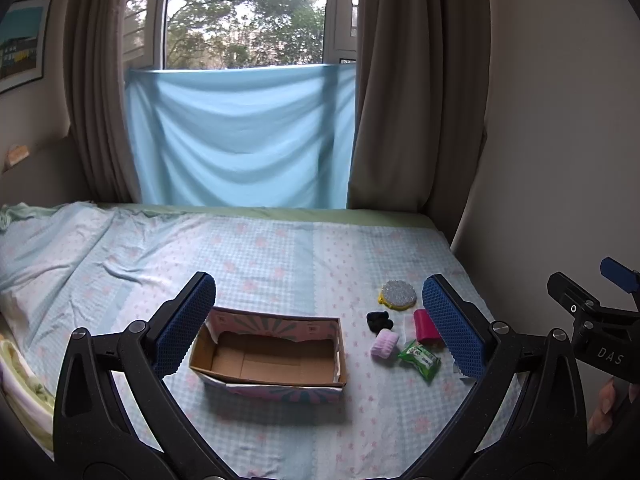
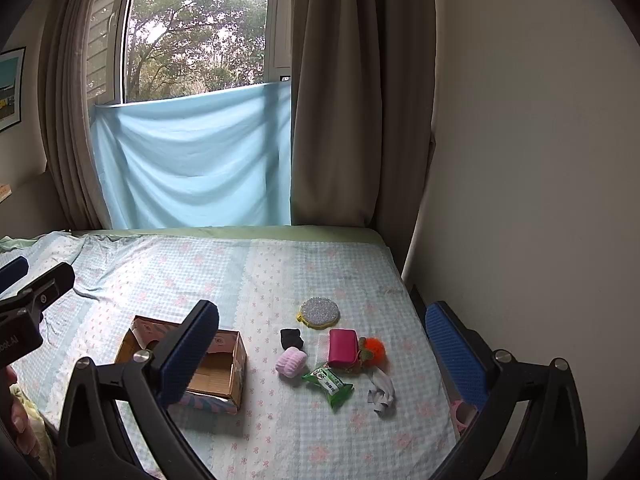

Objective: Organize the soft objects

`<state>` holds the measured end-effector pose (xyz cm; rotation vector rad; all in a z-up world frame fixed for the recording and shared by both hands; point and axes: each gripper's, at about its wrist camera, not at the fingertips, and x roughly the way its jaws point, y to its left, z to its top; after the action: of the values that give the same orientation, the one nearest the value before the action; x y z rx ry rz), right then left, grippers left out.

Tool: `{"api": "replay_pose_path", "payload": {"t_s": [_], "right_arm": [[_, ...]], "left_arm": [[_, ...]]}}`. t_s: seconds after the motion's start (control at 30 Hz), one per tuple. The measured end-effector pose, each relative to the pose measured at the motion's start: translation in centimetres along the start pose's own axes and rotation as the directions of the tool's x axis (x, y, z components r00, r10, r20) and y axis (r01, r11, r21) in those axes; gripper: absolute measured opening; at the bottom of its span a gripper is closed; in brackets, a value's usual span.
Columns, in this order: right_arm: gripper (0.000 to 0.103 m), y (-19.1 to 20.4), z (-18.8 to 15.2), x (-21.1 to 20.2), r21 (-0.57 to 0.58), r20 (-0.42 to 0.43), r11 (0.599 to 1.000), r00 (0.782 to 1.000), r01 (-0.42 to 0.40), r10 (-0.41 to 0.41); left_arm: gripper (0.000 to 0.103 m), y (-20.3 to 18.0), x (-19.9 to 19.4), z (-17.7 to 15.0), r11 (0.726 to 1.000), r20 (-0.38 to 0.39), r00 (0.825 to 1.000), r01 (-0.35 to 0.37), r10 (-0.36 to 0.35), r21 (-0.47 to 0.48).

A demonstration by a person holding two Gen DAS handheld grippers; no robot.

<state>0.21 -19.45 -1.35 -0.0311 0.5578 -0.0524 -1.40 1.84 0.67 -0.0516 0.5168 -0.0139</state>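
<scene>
Held above the near edge of the bed [image 1: 260,252]: left gripper [image 1: 318,326], jaws spread wide, nothing between the blue pads [image 1: 454,328]. Likewise the right gripper [image 2: 320,354], fully parted and empty, hovering over the same checked sheet.

Nearest on the sheet, toward the left, an open cardboard box [image 1: 272,354], nothing visible inside, flaps up, floral print on its outer walls. To its right, a loose cluster of soft things: a green snack packet [image 2: 329,385] closest, a crumpled white strip of fabric [image 2: 382,394] just beside it on the right, a pale pink scrunchie [image 2: 291,362] to its left. Behind these, a magenta pouch [image 2: 342,348] with an orange pom-pom [image 2: 374,347] touching its right side, and a black scrunchie [image 2: 291,339] touching the pink one. Farther back, apart from the rest, a round silver glitter coin purse [image 2: 319,311] with yellow trim.

Beyond the bed's far edge, a light blue cloth [image 1: 240,136] draped across the lower window [image 1: 244,12], flanked by taupe curtains [image 1: 416,92]. Trees outside. Framed picture [image 1: 22,42] on the left wall.
</scene>
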Motion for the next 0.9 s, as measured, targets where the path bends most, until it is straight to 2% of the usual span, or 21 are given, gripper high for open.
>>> {"api": "replay_pose_path", "payload": {"t_s": [0.47, 0.6, 0.73, 0.9], "right_arm": [[0.103, 0.0, 0.0, 0.2, 0.01, -0.011, 1.0, 1.0, -0.006, 0.006], [0.103, -0.8, 0.1, 0.4, 0.033, -0.014, 0.999, 1.0, -0.008, 0.008], [0.103, -1.9, -0.4, 1.8, 0.051, -0.042, 0.999, 0.999, 0.019, -0.017], [0.103, -5.0, -1.9, 5.8, 0.086, -0.108, 0.996, 0.994, 0.029, -0.019]], "left_arm": [[0.103, 0.2, 0.3, 0.3, 1.0, -0.012, 1.0, 0.008, -0.008, -0.002], [0.103, 0.1, 0.7, 1.2, 0.999, -0.015, 0.999, 0.032, -0.032, 0.01], [0.103, -0.9, 3.2, 1.4, 0.996, -0.066, 0.995, 0.08, -0.077, 0.032], [0.103, -3.3, 8.5, 0.2, 0.991, -0.157, 0.98, 0.13, -0.125, 0.019]]}}
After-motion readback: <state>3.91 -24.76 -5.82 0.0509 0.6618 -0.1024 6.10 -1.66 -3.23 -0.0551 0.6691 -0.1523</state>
